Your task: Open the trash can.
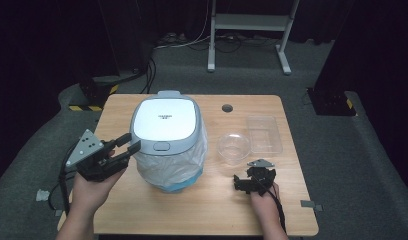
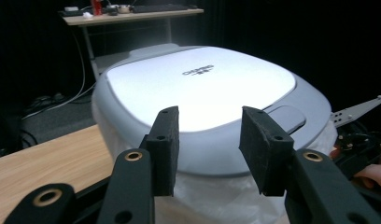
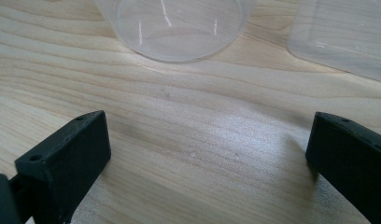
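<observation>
High view: left gripper [image 1: 128,145], jaws apart and empty, beside the trash bin [image 1: 168,142]; right gripper [image 1: 242,182] released on the table [image 1: 202,210]

Black left gripper [image 1: 126,145] with grey triangular plate, screw-holed foam-padded fingers [image 2: 164,149], black right gripper [image 1: 244,182], trailing cable

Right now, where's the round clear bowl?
In the high view the round clear bowl sits right of the lidded bin, beside the clear rectangular tray, just beyond the right gripper.
</observation>
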### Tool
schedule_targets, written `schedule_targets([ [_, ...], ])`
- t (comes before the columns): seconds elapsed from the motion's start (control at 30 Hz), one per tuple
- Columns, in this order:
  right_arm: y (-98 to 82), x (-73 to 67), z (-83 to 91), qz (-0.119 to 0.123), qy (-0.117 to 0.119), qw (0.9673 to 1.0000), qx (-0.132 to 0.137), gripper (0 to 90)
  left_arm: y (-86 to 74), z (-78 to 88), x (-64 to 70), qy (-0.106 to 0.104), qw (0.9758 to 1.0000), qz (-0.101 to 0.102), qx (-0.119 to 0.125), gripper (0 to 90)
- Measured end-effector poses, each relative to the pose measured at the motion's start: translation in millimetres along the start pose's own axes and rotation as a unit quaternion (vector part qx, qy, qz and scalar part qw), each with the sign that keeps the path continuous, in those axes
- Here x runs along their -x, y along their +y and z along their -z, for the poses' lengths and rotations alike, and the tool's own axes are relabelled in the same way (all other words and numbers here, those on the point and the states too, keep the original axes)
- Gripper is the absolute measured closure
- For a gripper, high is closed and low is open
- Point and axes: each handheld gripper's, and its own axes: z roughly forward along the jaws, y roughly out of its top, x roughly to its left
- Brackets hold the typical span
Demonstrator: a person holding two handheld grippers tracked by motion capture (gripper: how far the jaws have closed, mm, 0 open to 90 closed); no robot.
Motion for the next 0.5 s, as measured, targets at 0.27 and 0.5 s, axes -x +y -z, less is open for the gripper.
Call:
schedule_targets([
  [0.27, 0.0, 0.1, 0.0, 0.001, 0.001, 1.0000, 0.000, 0.0, 3.6, -11.4, 12.6, -0.016, 0.9998, -0.009, 0.000, 64.1],
  [0.5, 0.0, 0.1, 0.0, 0.001, 0.001, 1.0000, 0.000, 0.0, 5.3, -20.9, 20.6, -0.028, 0.9996, -0.010, -0.003, 69.4],
])
